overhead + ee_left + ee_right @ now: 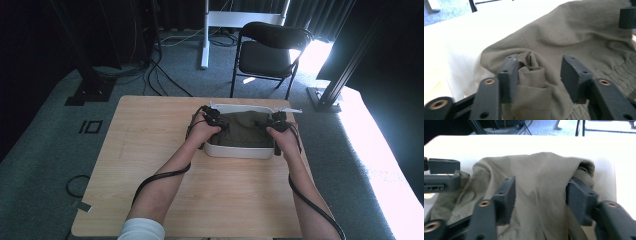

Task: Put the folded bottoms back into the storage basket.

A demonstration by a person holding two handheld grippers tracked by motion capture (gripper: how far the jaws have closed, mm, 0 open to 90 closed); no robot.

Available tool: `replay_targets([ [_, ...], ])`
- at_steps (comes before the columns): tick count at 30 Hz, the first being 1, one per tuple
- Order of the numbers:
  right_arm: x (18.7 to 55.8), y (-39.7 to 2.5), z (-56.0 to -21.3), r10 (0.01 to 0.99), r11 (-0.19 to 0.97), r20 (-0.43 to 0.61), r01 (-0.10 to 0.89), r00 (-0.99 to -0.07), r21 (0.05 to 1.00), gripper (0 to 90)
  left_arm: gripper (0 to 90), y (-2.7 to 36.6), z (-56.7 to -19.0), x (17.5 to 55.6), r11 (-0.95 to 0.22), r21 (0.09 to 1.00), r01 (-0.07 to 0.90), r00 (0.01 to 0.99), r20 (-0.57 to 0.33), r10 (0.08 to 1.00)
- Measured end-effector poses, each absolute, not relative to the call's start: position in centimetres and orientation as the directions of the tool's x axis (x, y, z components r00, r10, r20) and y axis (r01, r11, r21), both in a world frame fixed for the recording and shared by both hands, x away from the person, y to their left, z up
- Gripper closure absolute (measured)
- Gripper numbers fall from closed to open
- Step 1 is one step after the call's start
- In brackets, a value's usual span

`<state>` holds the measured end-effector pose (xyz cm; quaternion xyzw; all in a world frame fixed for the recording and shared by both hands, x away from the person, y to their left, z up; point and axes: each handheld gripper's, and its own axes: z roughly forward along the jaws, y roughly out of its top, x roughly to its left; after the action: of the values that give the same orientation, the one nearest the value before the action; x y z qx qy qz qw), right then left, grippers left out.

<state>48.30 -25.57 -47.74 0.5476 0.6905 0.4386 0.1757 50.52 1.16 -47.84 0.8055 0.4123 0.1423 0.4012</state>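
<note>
A: Start at the left of the white tub (240, 151). What are the left tongs (218, 123) doing?

B: They sit over the tub's left end, down on the olive-green garment (245, 131). In the left gripper view the left tongs (539, 72) stand partly open, with a bunched fold of the garment (574, 37) rising between the jaws. One jaw touches the fold and the other stands a little off it, so I'd say nothing is pinched yet.

A: And the garment itself?

B: It lies crumpled inside the tub and covers most of its floor. The tub sits on the tabletop (150, 150), toward the far edge.

A: Now the right end.

B: The right tongs (272, 123) are over the tub's right end. In the right gripper view the right tongs (541, 191) are wide open, straddling a broad hump of the garment (536, 175), with the tub's pale wall (607, 180) just beyond. The cloth lies loose between the jaws, neither of them pressing in.

A: So how far along is it?

B: Early, by my reading. Both tongs are placed at opposite ends of the garment, but neither has closed on it. Gripping, then lifting it clear of the tub, is all left to do, whatever follows after that.
</note>
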Motion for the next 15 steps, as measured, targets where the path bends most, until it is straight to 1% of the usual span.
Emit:
replay_targets([
  [2,48.3,-25.6,-47.5,0.906,0.020,0.239,0.601,-0.348,0.799,35.0,39.1,1.0,-47.6,50.4,-0.341,0.771,0.537,0.622,-0.090,0.778],
  [4,48.3,-25.6,-47.3,0.903,0.006,0.247,0.585,-0.351,0.811,28.8,35.2,1.0,-47.3,50.3,-0.313,0.784,0.537,0.609,-0.104,0.786],
  [6,48.2,-25.6,-47.0,0.903,0.031,0.222,0.572,-0.368,0.820,27.9,28.2,1.0,-47.0,50.2,-0.297,0.797,0.525,0.609,-0.108,0.786],
  [9,47.9,-25.6,-46.7,0.897,0.083,0.172,0.539,-0.406,0.838,22.4,26.5,1.0,-46.5,49.8,-0.298,0.809,0.507,0.622,-0.105,0.776],
  [10,47.8,-25.5,-46.6,0.895,0.084,0.175,0.539,-0.411,0.838,21.7,26.3,1.0,-46.4,49.7,-0.308,0.808,0.502,0.628,-0.096,0.773],
  [11,47.8,-25.5,-46.6,0.893,0.086,0.173,0.535,-0.416,0.840,20.7,24.3,1.0,-46.4,49.5,-0.316,0.813,0.489,0.639,-0.087,0.764],
  [12,47.6,-25.4,-46.5,0.891,0.101,0.159,0.527,-0.425,0.844,20.3,19.6,0.9,-46.4,49.4,-0.315,0.812,0.491,0.638,-0.089,0.765],
  [13,47.5,-25.4,-46.3,0.893,0.102,0.154,0.524,-0.422,0.846,19.9,18.2,0.9,-46.3,49.2,-0.320,0.810,0.491,0.637,-0.084,0.766],
  [15,47.2,-25.3,-46.2,0.890,0.090,0.168,0.525,-0.424,0.846,18.4,18.2,1.0,-46.2,48.9,-0.301,0.825,0.478,0.629,-0.082,0.773],
])
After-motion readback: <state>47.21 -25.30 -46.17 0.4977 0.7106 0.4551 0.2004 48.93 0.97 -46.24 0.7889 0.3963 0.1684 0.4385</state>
